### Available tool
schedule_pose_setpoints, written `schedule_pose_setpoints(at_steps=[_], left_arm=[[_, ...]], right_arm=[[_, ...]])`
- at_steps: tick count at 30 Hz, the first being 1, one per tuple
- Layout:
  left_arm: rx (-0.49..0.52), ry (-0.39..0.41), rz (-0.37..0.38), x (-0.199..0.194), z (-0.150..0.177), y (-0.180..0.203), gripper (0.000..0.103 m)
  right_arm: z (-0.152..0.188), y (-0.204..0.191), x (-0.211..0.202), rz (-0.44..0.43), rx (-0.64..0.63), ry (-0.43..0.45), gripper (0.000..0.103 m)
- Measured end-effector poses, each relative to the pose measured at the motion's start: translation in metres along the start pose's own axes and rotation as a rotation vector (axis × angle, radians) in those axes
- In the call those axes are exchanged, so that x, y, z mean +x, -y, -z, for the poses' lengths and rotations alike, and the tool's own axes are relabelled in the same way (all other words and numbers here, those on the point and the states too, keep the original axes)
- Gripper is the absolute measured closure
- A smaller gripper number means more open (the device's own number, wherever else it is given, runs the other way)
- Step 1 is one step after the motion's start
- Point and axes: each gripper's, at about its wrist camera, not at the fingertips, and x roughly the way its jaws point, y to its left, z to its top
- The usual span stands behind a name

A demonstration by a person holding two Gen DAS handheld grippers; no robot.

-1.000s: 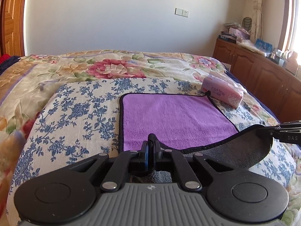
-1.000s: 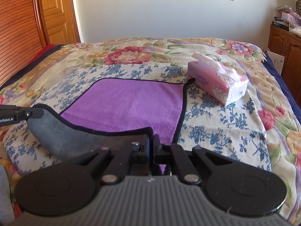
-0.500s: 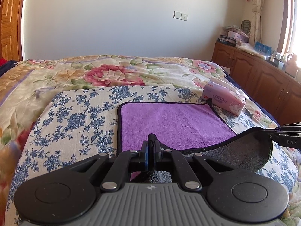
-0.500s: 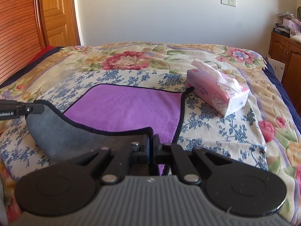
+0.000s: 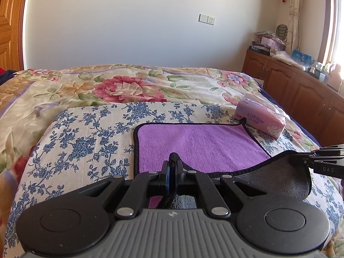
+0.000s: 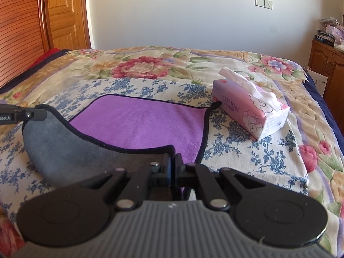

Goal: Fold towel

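The left tool [image 5: 172, 167] and right tool [image 6: 173, 161] each clenched a near corner of the purple towel [image 5: 197, 144], lifted off the bed [image 5: 86, 129] with its grey underside showing. A pink tissue pack [image 6: 251, 109] touched its far right corner.

At the bottom centre of the frame the right gripper [image 6: 172, 161] is clamped on the near corner of the purple towel [image 6: 139, 122], whose grey underside sags leftward to the left gripper [image 6: 32, 114] at the left edge. A pink tissue pack [image 6: 249, 107] sits right of centre on the floral bedspread [image 6: 279, 161], touching the towel's far corner.
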Motion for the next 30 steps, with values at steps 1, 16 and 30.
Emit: schedule_pose_setpoints(at_steps=[1,16,30], left_arm=[[0.0,-0.001,0.001,0.002,-0.001,0.0,0.098],[0.001,-0.006,0.008,0.019,-0.007,-0.004,0.098],[-0.003,0.007,0.012,0.03,-0.019,-0.008,0.098]], right_arm=[[0.0,0.001,0.002,0.001,-0.001,-0.002,0.099],[-0.006,0.005,0.019,0.009,-0.032,0.019,0.099],[-0.019,0.006,0.024,0.015,-0.068,0.066,0.099]])
